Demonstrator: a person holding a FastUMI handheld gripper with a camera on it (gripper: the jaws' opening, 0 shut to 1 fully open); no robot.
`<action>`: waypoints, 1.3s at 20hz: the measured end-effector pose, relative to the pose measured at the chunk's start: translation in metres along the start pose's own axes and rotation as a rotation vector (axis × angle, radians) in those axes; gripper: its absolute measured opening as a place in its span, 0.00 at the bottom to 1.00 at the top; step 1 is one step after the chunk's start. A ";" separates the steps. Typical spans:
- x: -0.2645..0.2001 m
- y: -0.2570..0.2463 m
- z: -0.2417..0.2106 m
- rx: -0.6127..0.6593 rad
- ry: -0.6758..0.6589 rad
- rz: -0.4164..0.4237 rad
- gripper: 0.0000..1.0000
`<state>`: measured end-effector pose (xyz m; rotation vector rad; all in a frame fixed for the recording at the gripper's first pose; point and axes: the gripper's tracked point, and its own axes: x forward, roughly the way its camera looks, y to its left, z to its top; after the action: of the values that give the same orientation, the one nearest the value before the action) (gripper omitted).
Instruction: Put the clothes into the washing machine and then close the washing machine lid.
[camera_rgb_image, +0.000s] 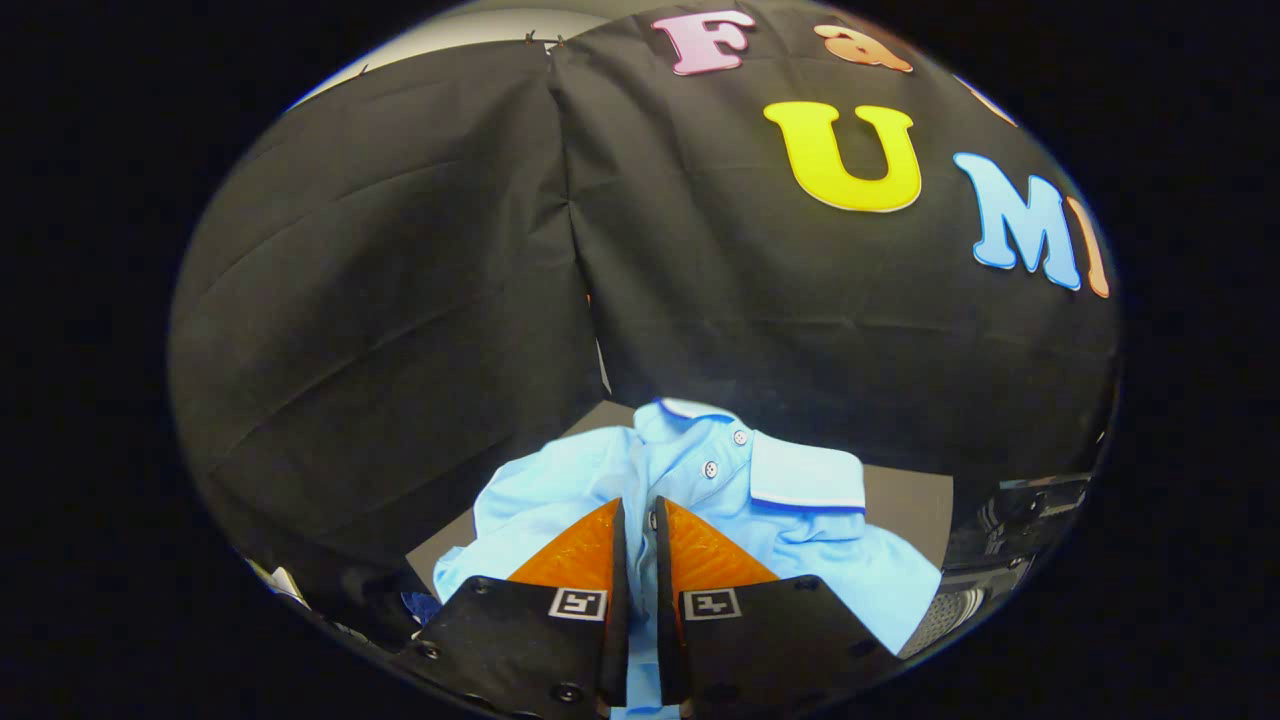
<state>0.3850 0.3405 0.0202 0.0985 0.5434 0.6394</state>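
Pinching light-blue shirt (700, 480) | tool (640, 510) fingers nearly closed; black cloth wall (400, 300) beyond

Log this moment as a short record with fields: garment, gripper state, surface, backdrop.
garment: light blue polo shirt, crumpled, collar with dark trim and two buttons on the placket facing up
gripper: fingers nearly closed, a strip of the shirt's fabric between them, apparently pinched
surface: dark grey board under the shirt
backdrop: black cloth wall just beyond the shirt
task stage: shirt apparently gripped, not yet in a washing machine
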 end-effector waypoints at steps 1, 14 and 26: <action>-0.008 -0.001 0.008 -0.009 -0.025 0.012 0.14; -0.119 -0.053 0.076 -0.023 -0.227 0.002 0.14; -0.208 -0.208 0.056 -0.011 -0.265 -0.296 0.14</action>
<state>0.3876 0.0548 0.1098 0.0888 0.2896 0.3328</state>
